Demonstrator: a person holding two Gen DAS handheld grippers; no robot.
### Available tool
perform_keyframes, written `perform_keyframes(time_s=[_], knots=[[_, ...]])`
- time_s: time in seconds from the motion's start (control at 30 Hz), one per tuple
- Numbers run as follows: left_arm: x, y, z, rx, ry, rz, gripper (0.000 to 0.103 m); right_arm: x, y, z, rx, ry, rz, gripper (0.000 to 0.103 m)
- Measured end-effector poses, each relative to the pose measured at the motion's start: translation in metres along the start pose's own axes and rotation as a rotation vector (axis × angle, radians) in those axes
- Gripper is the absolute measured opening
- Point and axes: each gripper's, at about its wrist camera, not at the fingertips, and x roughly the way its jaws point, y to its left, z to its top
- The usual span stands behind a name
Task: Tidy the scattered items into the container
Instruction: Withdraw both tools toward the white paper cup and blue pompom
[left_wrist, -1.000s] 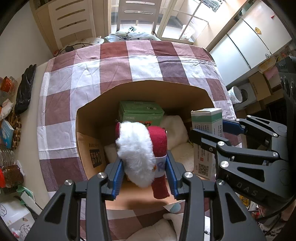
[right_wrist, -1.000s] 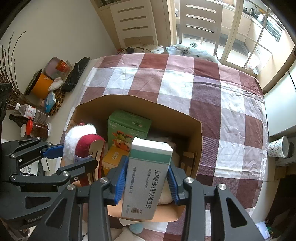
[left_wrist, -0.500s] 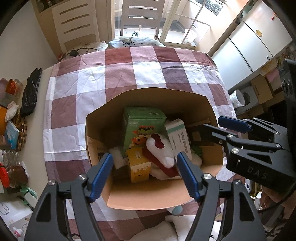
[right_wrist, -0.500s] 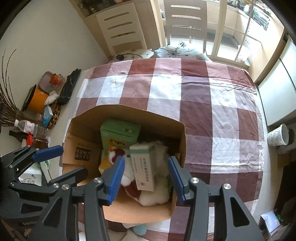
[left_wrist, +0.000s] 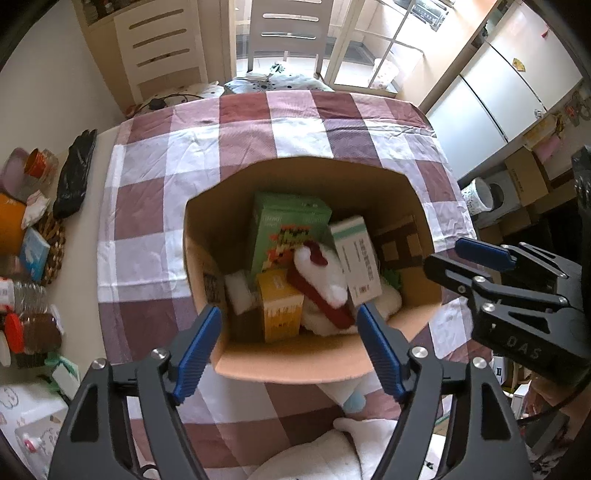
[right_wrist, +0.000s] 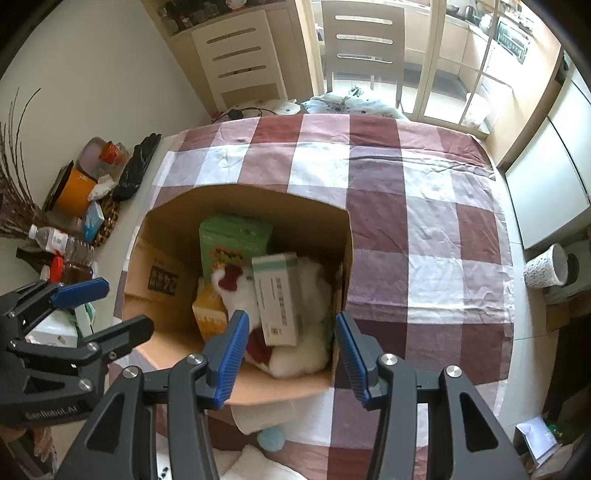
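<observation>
On the table (left_wrist: 110, 136), over a checked maroon-and-white cloth (right_wrist: 424, 229), stood an open cardboard box (left_wrist: 295, 358) with the tidied things inside it. A green carton (left_wrist: 284, 229) leaned against the far wall of the box, and a yellow carton (left_wrist: 279, 306) lay in front of it. Between them and the right side lay a red-and-white plush toy (left_wrist: 321, 273), with a white-and-teal medicine box (left_wrist: 356, 258) resting tilted beside and partly over it. White soft stuff (right_wrist: 310, 354) filled the near right corner under them.

Above the near edge of the box hung the left gripper (left_wrist: 290, 350), its blue pads spreading apart with nothing between them. To its right, the right gripper (right_wrist: 288, 354) also hovered over the box's near edge, released and empty, its pads standing apart on either side of the medicine box without touching it.

Near the front edge of the table, outside the box, lay a small pale blue ball (right_wrist: 271, 439) and a white plush item (left_wrist: 332, 454). Bottles and jars (right_wrist: 74, 206) crowded the table's left side beside a black glove (left_wrist: 74, 173).
</observation>
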Motion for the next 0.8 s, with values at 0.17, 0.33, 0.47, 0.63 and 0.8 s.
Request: perform_keyframes(time_s=[0.17, 0.33, 0.47, 0.63, 0.8], knots=[[-0.002, 0.002, -0.031, -0.021, 0.017, 0.004, 0.078, -0.009, 0.001, -0.026, -0.007, -0.002, -0.003, 0.05], [0.001, 0.006, -0.069, -0.052, 0.034, 0.001, 0.078, -0.01, 0.002, -0.059, -0.014, 0.017, 0.016, 0.05], [0.007, 0.001, -0.099, -0.017, 0.054, -0.005, 0.078, -0.006, -0.004, -0.089, 0.004, 0.048, 0.023, 0.05], [0.027, -0.036, -0.125, 0.211, 0.091, 0.018, 0.078, 0.0, -0.019, -0.12, 0.08, 0.088, 0.021, 0.05], [0.058, -0.084, -0.134, 0.44, 0.117, 0.0, 0.078, -0.005, -0.035, -0.142, 0.14, 0.082, 0.006, 0.05]])
